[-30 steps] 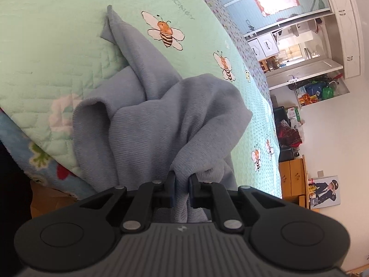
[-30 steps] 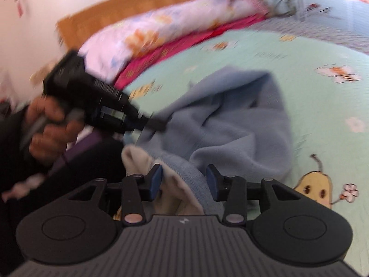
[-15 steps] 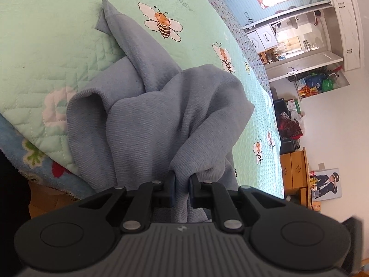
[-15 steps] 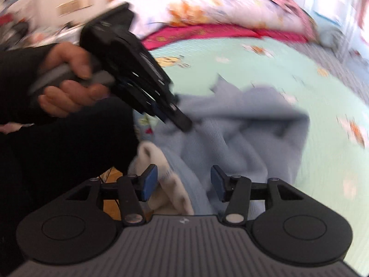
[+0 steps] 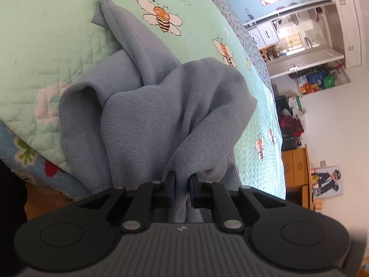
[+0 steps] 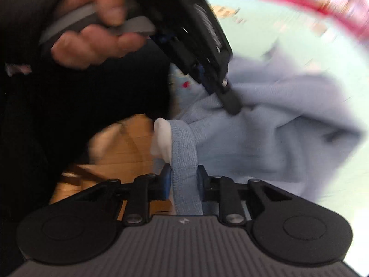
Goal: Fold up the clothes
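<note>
Left wrist: green bee-print quilt (image 5: 57, 34), wooden floor (image 5: 39, 198), white wall (image 5: 334, 133)

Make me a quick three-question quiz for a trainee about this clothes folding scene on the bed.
1. True or false: the left gripper is shut on the grey-blue garment.
2. What lies between the right gripper's closing jaws? A) a pillow B) a ribbed band of the garment C) nothing
3. Fill in: the green quilt is printed with ____.

Key: 1 true; 2 B; 3 bees.
</note>
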Demonstrator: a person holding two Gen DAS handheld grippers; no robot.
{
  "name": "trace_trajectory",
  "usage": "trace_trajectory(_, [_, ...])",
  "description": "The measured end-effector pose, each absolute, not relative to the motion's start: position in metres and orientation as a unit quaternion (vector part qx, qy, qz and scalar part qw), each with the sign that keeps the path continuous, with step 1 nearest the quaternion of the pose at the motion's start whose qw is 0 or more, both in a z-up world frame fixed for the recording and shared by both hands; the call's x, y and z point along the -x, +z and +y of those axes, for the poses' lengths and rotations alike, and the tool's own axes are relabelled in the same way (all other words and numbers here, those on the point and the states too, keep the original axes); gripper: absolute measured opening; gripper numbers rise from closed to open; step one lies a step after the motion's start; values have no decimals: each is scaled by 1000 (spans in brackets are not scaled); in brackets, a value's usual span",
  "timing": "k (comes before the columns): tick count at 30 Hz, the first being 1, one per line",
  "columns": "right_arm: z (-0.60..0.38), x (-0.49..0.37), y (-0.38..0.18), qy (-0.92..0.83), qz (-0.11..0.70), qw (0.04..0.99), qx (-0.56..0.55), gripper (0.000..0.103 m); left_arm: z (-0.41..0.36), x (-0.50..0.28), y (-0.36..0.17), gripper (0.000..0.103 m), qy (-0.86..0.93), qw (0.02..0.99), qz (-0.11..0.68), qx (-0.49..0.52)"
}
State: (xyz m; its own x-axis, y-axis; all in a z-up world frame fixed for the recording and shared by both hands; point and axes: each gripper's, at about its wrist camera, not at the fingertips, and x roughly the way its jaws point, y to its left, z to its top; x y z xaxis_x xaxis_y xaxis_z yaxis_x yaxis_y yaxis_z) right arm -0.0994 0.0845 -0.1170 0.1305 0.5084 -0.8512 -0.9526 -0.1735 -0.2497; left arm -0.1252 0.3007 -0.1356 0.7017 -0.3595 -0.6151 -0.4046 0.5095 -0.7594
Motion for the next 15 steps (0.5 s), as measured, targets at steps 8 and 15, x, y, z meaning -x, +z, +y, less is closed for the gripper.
trace_trajectory(8, [-2,195,-130,529,68,682,500,23,309,83,-100,9,4,790,324,521])
trace_trajectory(15, [-26,191,-141,474,57,738,476,23,270,93,-78,9,-58,794,366,482])
